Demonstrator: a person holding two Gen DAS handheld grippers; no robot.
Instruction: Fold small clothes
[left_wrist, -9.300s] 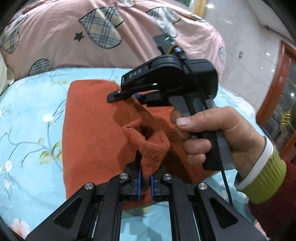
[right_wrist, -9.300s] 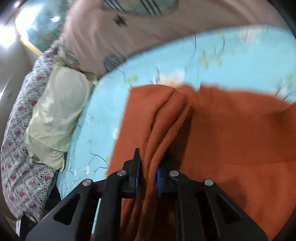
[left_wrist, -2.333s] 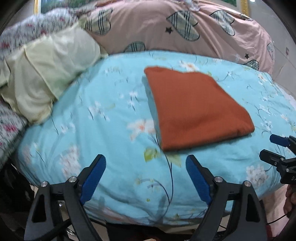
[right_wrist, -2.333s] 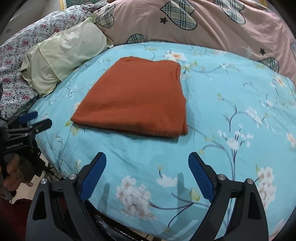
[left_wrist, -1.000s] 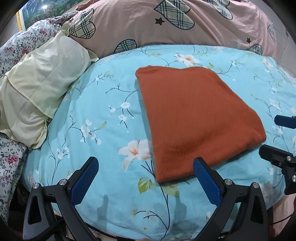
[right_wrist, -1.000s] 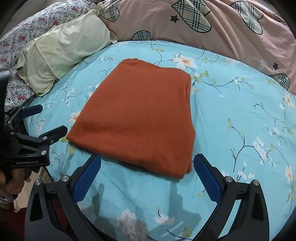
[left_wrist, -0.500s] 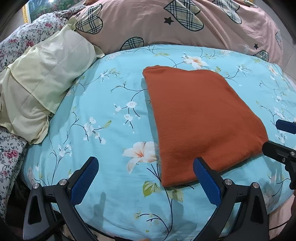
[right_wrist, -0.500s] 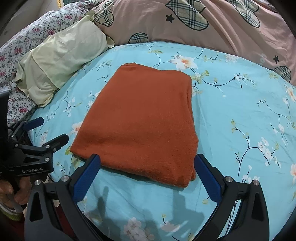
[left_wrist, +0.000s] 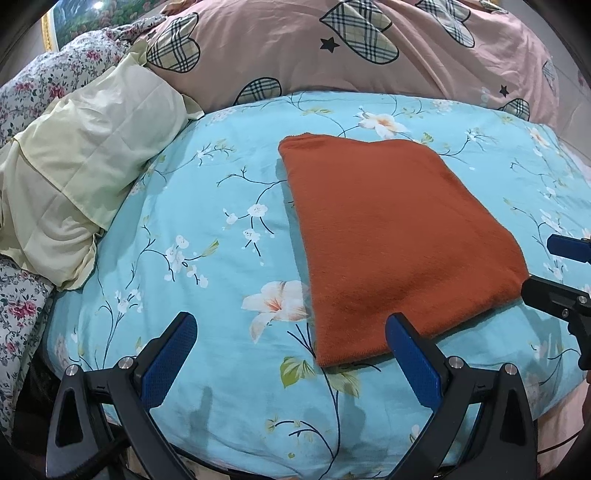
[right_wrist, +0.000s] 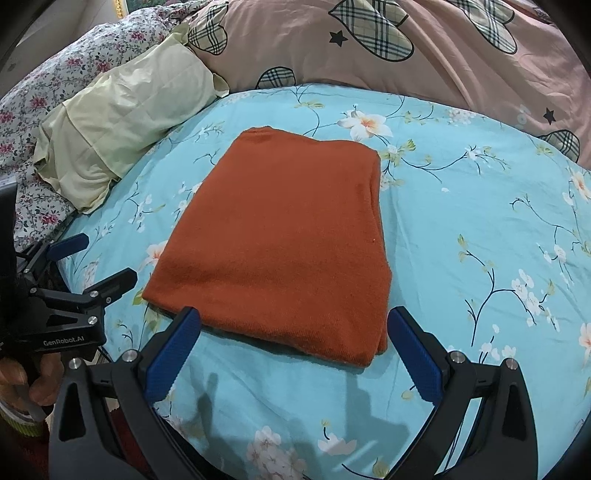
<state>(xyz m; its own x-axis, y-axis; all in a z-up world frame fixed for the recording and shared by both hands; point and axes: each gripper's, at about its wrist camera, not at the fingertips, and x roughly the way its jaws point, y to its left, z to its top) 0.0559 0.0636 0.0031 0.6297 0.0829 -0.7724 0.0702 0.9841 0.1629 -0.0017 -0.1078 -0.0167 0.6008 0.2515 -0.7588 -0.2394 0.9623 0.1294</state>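
While both tools (left_wrist: 291, 358) (right_wrist: 293, 349) gape empty, the folded sweater (right_wrist: 280, 243) lies square-edged on the bedsheet (right_wrist: 480, 221).

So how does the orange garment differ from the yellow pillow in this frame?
The garment is rust orange and folded into a flat, tidy rectangle; the pillow is pale yellow, puffy and creased. The garment lies in the middle of the blue floral sheet, while the pillow sits at the sheet's edge against the pink duvet. Both lie on the bed, and neither open gripper, left or right, touches either.
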